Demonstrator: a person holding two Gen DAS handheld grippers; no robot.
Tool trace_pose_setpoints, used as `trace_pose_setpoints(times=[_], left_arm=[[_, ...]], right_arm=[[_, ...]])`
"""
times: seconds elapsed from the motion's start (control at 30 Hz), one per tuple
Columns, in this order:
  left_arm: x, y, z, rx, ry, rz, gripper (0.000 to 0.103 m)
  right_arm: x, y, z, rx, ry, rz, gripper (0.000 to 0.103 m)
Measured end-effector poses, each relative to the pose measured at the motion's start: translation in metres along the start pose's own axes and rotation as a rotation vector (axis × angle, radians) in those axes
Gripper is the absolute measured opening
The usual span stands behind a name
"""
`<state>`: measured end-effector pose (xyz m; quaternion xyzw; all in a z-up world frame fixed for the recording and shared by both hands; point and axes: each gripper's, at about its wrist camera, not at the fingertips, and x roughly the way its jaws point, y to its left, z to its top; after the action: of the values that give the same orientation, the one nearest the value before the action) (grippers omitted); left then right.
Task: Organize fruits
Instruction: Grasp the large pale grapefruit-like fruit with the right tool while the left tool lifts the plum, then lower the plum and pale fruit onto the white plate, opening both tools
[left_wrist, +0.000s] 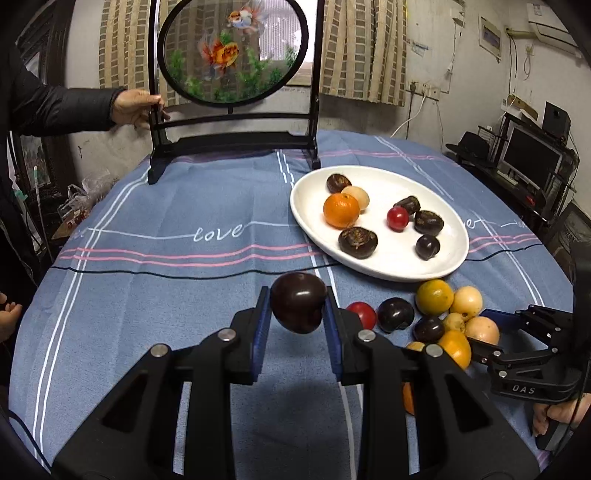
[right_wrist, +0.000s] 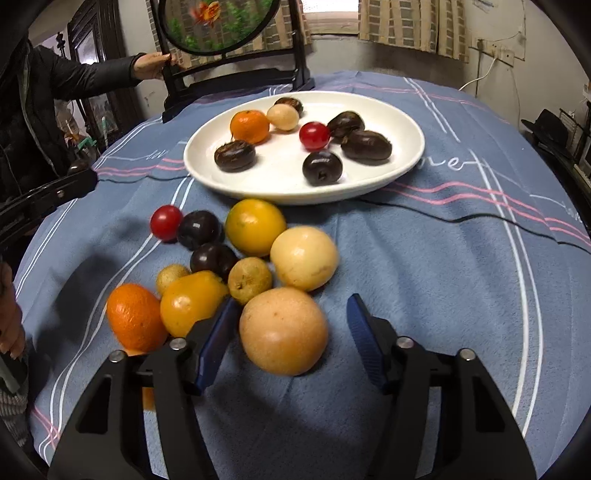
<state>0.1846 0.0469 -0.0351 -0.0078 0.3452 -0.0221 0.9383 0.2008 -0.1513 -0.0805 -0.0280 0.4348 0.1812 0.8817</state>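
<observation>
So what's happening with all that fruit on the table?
Someone is sorting fruit onto the white plate with a gripper in each hand. The left gripper has a dark plum clamped in its jaws, lifted off the cloth. The right gripper sits open around a big pale yellow fruit in the pile. Several fruits are already on the plate.

White plate (left_wrist: 373, 267), blue tablecloth (left_wrist: 184, 295) with pink and white stripes
</observation>
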Motion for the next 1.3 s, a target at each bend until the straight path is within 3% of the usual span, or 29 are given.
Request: trace_pose_setpoints(times=[0.07,0.17,0.33,0.47,0.6,0.8,0.97,1.13,1.3], left_arm=[[0.005,0.002,-0.001,-0.007,0.019,-0.006,0.028],[0.008,0.003,-0.003,-0.004,0.031,-0.005,0.028],[0.007,0.002,-0.003,0.004,0.021,-0.004,0.028],[0.000,-0.005,0.007,0.022,-0.016,0.031,0.028],[-0.011,-0.015,0.040,0.017,-0.048,-0.005,0.028],[-0.010,-0.057,0.084,0.056,-0.098,-0.067,0.028],[0.041,-0.083,0.084,0.074,-0.022,-0.088,0.028],[0.093,-0.086,0.072,0.080,0.100,-0.108,0.028],[0.115,-0.080,0.070,0.067,0.158,-0.123,0.028]], right_arm=[[-0.001,0.004,-0.003,-0.023,0.001,-0.018,0.060],[-0.004,0.004,-0.006,-0.030,-0.002,-0.009,0.045],[-0.006,0.005,-0.009,-0.021,-0.017,-0.002,0.044],[-0.029,-0.001,-0.003,0.023,-0.089,0.030,0.044],[-0.068,-0.013,0.030,0.046,-0.194,0.042,0.045],[-0.107,-0.032,0.109,0.058,-0.371,-0.012,0.045],[-0.063,-0.051,0.151,0.096,-0.375,-0.037,0.045],[0.021,-0.062,0.171,0.100,-0.254,-0.031,0.045],[0.081,-0.061,0.180,0.078,-0.148,-0.025,0.045]])
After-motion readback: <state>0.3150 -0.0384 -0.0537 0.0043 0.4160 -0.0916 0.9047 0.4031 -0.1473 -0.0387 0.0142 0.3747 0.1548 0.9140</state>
